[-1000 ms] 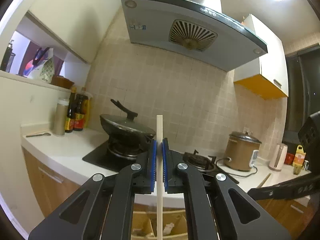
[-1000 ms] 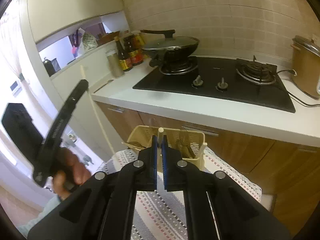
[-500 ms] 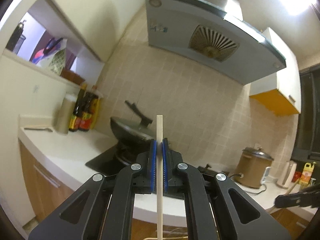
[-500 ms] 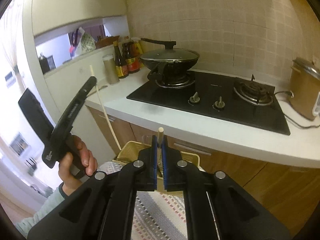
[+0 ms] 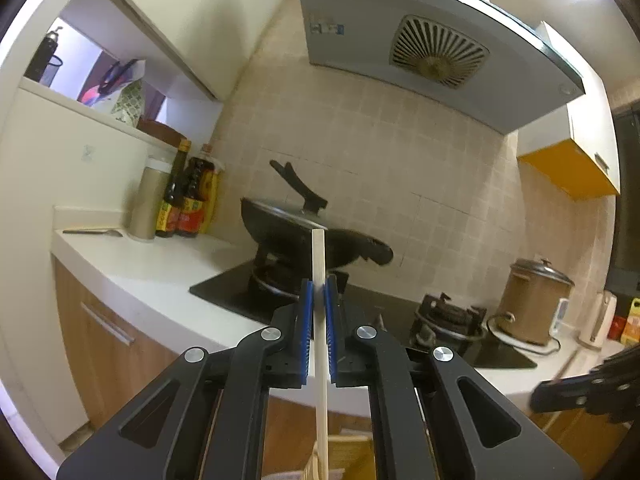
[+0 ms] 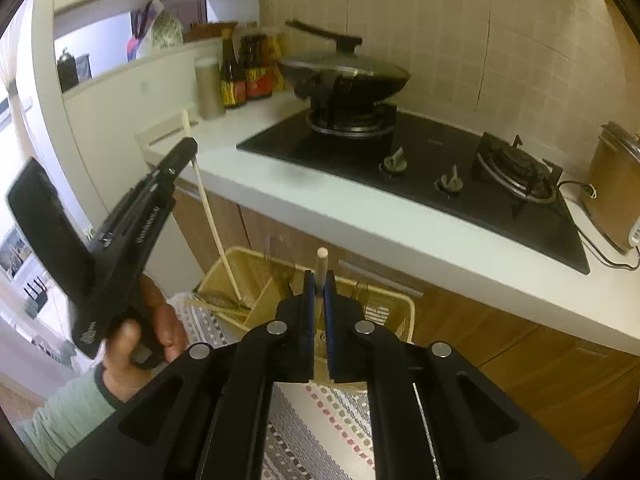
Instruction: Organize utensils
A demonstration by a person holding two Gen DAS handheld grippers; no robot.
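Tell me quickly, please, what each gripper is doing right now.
Left gripper: closed on a flat chopstick.
Right gripper: closed on a round chopstick.

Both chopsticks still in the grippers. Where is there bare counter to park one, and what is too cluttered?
Free: white counter along the front of the hob, and the patch between the bottles and the wok. Crowded: the corner by the bottles, the cooker end with its cord, and the basket below, already holding utensils.
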